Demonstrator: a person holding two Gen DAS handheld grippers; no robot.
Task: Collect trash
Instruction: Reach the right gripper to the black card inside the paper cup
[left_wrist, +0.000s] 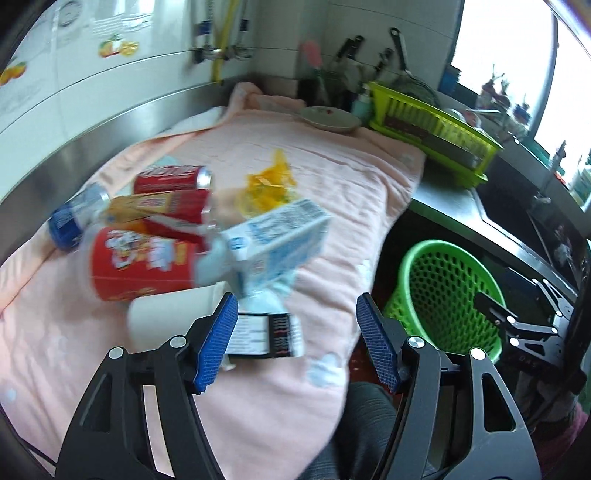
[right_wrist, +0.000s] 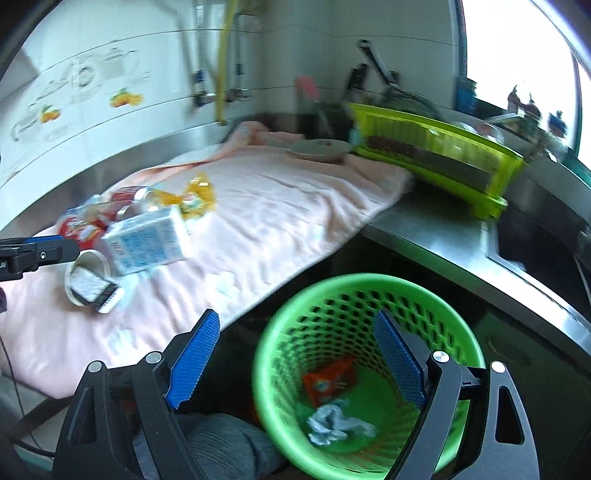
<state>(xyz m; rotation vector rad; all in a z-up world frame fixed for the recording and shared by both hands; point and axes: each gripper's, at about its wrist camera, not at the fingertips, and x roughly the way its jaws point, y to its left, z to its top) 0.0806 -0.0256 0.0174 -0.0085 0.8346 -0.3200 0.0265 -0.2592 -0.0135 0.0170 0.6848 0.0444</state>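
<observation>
A pile of trash lies on a pink towel (left_wrist: 314, 177): red cans (left_wrist: 173, 179), a red snack tub (left_wrist: 142, 262), a blue-capped bottle (left_wrist: 70, 218), a white and blue carton (left_wrist: 277, 240), a white cup (left_wrist: 170, 314), a black and white packet (left_wrist: 264, 336) and a yellow wrapper (left_wrist: 269, 184). My left gripper (left_wrist: 297, 341) is open and empty just in front of the packet. My right gripper (right_wrist: 295, 363) is open and empty over the green mesh bin (right_wrist: 280, 332), which holds an orange wrapper (right_wrist: 330, 380) and a crumpled tissue (right_wrist: 332, 424). The carton (right_wrist: 147, 240) and cup (right_wrist: 86, 266) also show in the right wrist view.
A lime dish rack (right_wrist: 436, 155) and a plate (right_wrist: 319, 147) stand at the back of the steel counter (right_wrist: 417, 229). A sink (right_wrist: 535, 236) lies to the right. The bin (left_wrist: 447, 291) sits below the counter edge. Knives and utensils hang in the corner.
</observation>
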